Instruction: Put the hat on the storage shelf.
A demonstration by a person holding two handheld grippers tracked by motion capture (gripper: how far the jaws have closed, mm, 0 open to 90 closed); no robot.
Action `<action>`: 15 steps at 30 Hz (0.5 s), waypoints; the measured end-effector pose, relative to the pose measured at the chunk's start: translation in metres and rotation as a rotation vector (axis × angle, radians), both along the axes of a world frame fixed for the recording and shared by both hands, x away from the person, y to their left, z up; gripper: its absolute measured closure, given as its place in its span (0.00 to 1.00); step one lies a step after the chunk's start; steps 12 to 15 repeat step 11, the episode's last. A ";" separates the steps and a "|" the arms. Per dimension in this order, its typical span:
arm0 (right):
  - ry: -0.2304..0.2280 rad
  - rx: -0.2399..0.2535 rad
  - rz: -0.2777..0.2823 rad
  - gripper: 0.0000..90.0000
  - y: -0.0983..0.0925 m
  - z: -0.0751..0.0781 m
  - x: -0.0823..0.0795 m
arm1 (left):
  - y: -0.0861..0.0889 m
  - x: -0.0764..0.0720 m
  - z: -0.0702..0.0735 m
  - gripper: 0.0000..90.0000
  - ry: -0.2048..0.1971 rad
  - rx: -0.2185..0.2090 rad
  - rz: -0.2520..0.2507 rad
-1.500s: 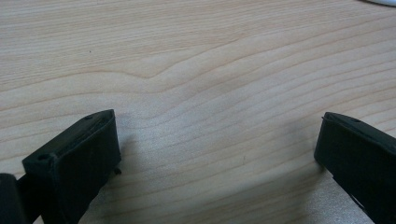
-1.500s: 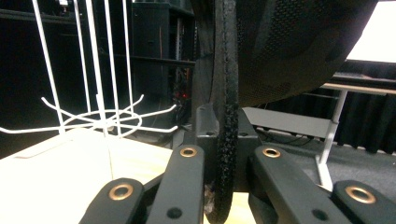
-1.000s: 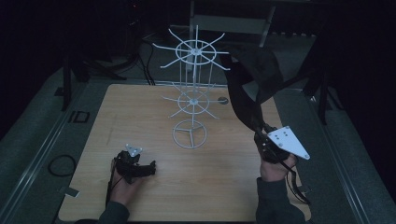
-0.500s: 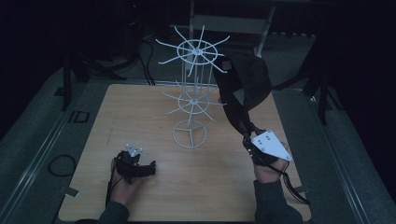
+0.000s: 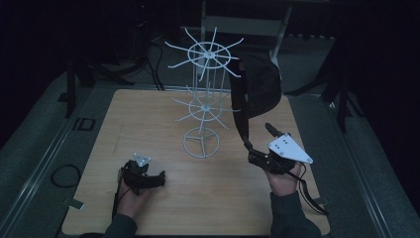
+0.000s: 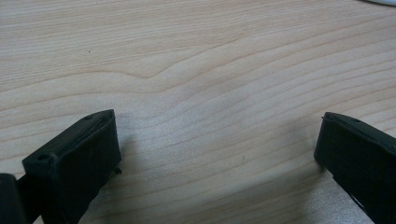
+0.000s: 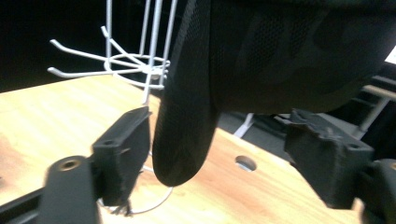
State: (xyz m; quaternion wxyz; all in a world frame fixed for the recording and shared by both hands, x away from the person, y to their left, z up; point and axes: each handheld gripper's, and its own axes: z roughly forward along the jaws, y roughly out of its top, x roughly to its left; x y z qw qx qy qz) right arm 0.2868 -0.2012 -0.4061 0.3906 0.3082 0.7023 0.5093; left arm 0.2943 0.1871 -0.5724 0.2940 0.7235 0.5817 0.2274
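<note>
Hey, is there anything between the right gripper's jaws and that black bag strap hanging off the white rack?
Nothing visible. The strap hangs from the bag on the rack, straight into the right gripper, whose jaws are open.

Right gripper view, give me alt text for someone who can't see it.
A black mesh bag strap hangs in a loop between the open jaws of the right tool, its bag dark above. Behind stands a white wire hook rack on a wooden table.
</note>
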 end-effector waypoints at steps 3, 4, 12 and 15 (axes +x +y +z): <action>0.039 0.004 0.025 0.15 0.002 -0.001 0.002 | 0.000 0.000 0.000 0.00 0.000 0.000 0.000; 0.054 0.007 0.031 0.14 0.002 -0.002 0.002 | 0.000 0.000 0.000 0.00 0.000 0.000 0.000; 0.085 0.056 0.074 0.12 -0.001 -0.004 -0.002 | 0.000 0.000 0.000 0.00 0.000 0.001 0.000; 0.085 0.056 0.074 0.12 -0.001 -0.004 -0.002 | 0.000 0.000 0.000 0.00 0.000 0.001 0.000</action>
